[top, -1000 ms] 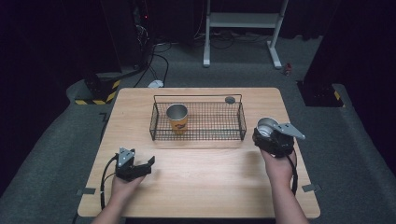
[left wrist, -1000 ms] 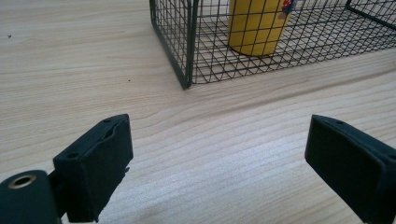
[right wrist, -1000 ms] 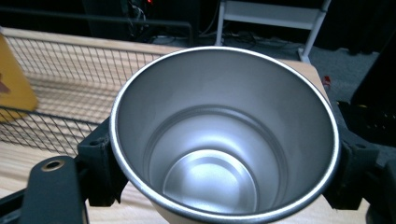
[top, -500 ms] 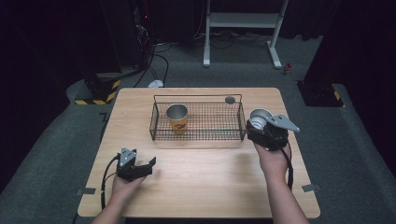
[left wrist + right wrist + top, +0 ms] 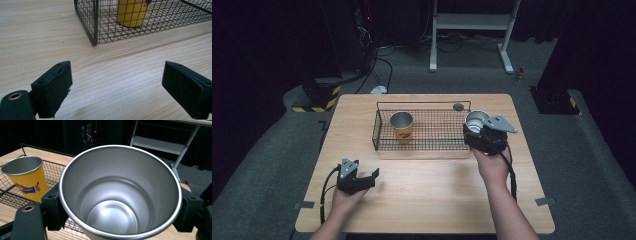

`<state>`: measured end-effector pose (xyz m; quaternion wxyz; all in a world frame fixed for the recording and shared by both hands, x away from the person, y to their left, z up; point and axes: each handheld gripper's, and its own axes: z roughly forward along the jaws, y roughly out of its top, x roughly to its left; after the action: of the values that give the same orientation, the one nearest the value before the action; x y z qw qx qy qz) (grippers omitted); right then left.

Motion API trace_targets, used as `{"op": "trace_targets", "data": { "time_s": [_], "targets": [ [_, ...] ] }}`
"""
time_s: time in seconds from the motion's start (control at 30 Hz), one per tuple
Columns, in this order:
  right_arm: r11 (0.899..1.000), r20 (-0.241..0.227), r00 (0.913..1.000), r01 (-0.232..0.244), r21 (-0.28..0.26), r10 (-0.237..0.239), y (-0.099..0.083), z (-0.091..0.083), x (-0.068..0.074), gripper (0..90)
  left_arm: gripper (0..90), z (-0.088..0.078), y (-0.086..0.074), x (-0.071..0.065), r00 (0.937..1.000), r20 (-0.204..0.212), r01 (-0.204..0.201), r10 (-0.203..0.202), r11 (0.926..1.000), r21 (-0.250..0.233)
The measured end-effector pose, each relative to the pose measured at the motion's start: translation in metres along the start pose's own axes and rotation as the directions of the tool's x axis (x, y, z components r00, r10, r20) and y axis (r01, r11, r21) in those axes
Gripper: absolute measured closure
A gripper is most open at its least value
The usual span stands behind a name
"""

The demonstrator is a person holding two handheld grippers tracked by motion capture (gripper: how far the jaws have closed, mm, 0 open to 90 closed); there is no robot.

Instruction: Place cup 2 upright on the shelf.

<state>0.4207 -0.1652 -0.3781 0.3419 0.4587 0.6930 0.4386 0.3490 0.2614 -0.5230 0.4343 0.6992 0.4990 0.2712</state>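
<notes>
Two metal cups, one wire basket, one wooden table (image 5: 427, 195), seen from above and read left to right. At about eight o'clock on the tabletop: left gripper (image 5: 373, 176) resting low in the person's hand, jaws partway apart after just closing a little, nothing between them but bare wood. Same from its own camera, with the basket corner and a yellow cup ahead at twelve o'clock. Toward the centre: wire basket (image 5: 424, 145), black mesh, lying across the far half of the table. Inside it, at its nine o'clock end: yellow cup (image 5: 402, 126), upright, a small cartoon print on the side, mouth open upward. At the basket's three o'clock end: right gripper (image 5: 476, 131), clamped on a second cup (image 5: 477, 120), silver inside, held upright, mouth up, at or just above the basket's right rim. Small dark disc (image 5: 458, 106) on the wood just beyond the far rim. Progress, as a judgement: about halfway. One cup already in; second cup carried to the edge, not yet lowered onto the mesh and released.
</notes>
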Motion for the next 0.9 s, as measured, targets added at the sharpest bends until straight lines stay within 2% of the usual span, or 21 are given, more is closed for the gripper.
{"op": "trace_targets", "data": {
  "time_s": [0.2, 0.9],
  "targets": [
    [1.000, -0.012, 0.9996, 0.024, 0.014, -0.024, 0.005, 0.011, 0.012, 18.5, 10.9, 0.000, 0.000, 0.000, 1.0000, 0.002, 0.001, -0.001, 1.0000, 0.002],
    [0.998, -0.043, 0.9987, 0.031, 0.058, -0.029, 0.018, 0.054, 0.035, 18.4, 12.5, 0.001, 0.000, 0.000, 0.9999, 0.012, 0.003, -0.003, 0.9999, 0.014]
  ]
}}
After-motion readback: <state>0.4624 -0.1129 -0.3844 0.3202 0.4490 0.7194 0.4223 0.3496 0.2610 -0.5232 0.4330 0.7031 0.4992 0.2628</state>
